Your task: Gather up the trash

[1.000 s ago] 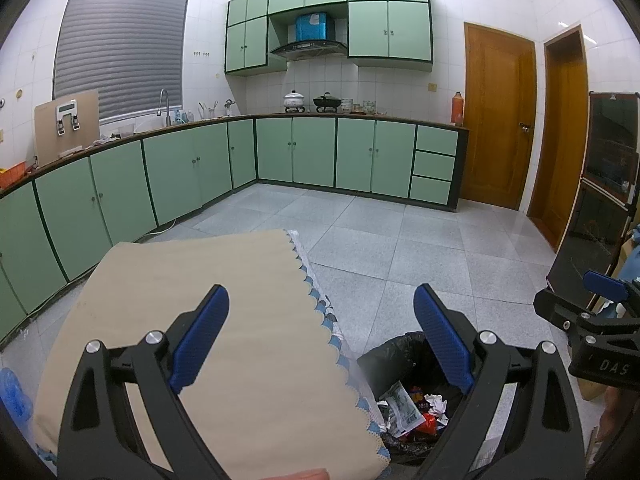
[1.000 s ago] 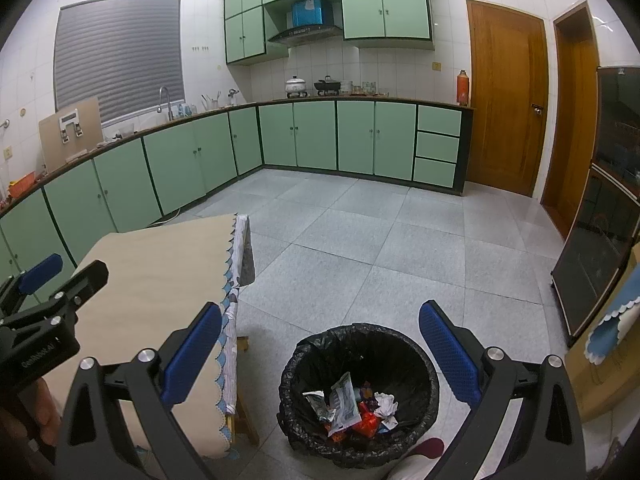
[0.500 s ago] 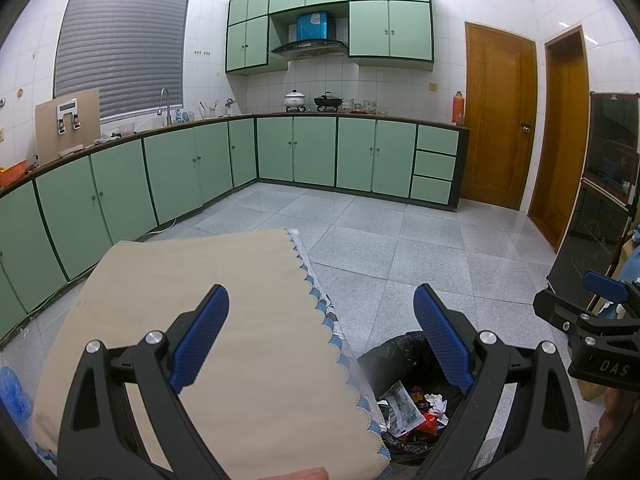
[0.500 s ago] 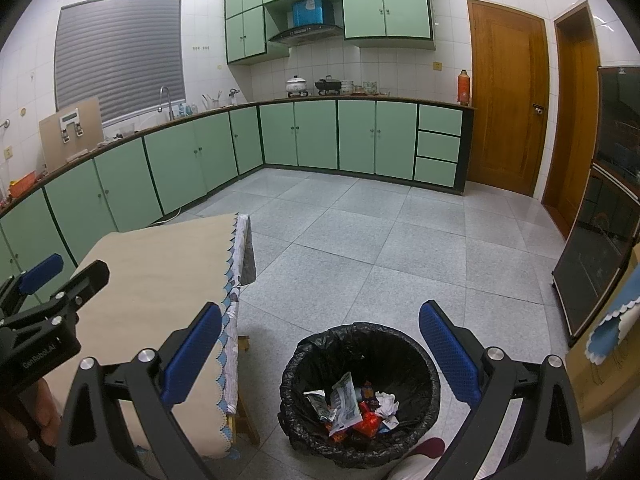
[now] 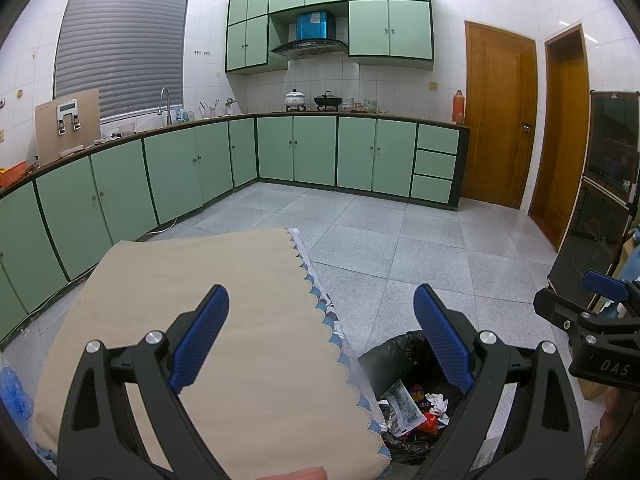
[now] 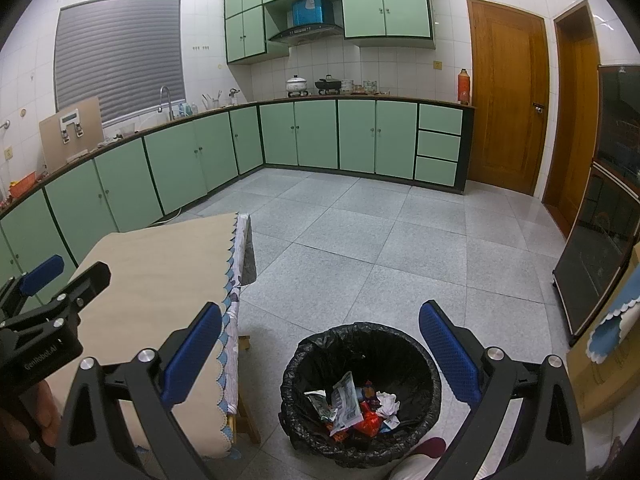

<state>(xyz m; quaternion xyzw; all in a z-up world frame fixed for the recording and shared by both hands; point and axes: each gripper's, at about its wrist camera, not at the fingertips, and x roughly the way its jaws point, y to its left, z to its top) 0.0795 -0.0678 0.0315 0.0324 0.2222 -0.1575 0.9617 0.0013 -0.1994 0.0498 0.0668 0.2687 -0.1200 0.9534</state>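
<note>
Both wrist cameras are looking forward along spread fingers toward the far cabinets [image 5: 316, 152]: the left is sitting above the counter [image 5: 192, 280], the right over the bin [image 6: 362, 384], both sharing these.

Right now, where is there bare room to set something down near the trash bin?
The beige tablecloth is bare from its scalloped edge back to the green cabinets. Floor tiles beyond the bin lie open. The bin's bottom is crowded with wrappers.
</note>
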